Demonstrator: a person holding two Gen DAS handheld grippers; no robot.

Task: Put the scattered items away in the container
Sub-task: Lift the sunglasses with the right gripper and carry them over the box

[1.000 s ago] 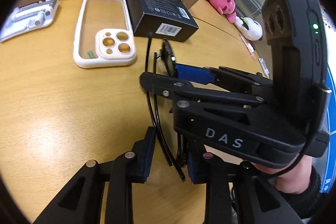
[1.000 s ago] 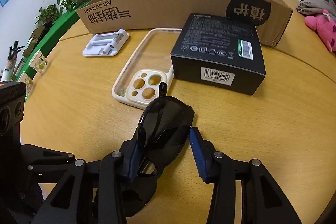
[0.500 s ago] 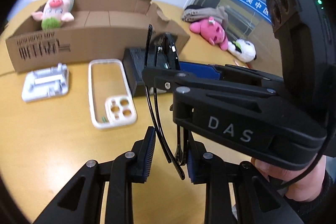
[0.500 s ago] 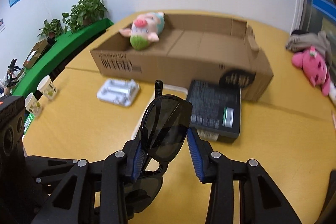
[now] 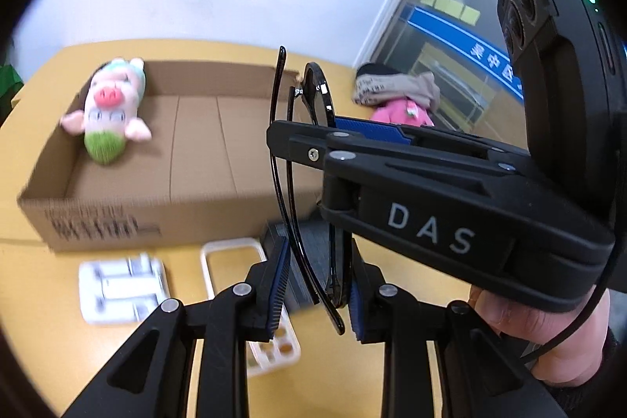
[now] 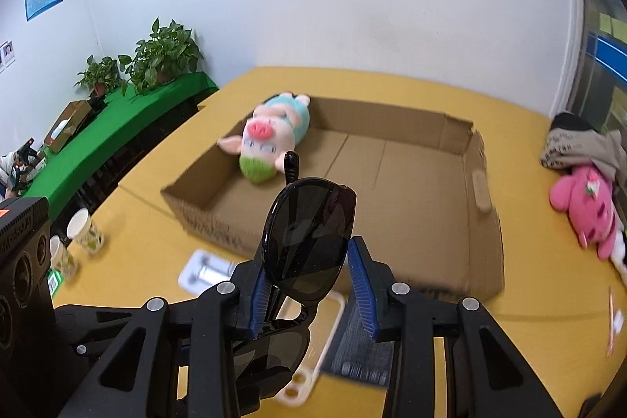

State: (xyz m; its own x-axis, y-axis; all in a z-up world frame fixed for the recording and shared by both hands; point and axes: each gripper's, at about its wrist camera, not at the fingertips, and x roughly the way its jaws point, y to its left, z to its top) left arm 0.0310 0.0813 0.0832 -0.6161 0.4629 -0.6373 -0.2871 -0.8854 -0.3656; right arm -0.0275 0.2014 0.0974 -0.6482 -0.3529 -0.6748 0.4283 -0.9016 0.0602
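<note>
Black sunglasses (image 6: 309, 237) are held in the air between both grippers, above the table in front of the cardboard box (image 6: 431, 183). My right gripper (image 6: 309, 285) is shut on one lens. My left gripper (image 5: 315, 290) is around the folded temple arms (image 5: 286, 190) and the other lens; its pads stand a little apart from them. The box (image 5: 188, 140) holds a pig plush (image 5: 109, 112). A white phone case (image 5: 235, 261), a black box (image 5: 309, 241) and a white stand (image 5: 121, 285) lie on the table below.
A pink plush (image 6: 588, 202) and a grey cloth (image 6: 576, 147) lie on the table at the right. Paper cups (image 6: 84, 230) stand at the table's left edge. A green-covered table with plants (image 6: 164, 53) is beyond.
Both grippers have lifted the sunglasses up off the table and toward the cardboard box. The table items have dropped lower in both views.
</note>
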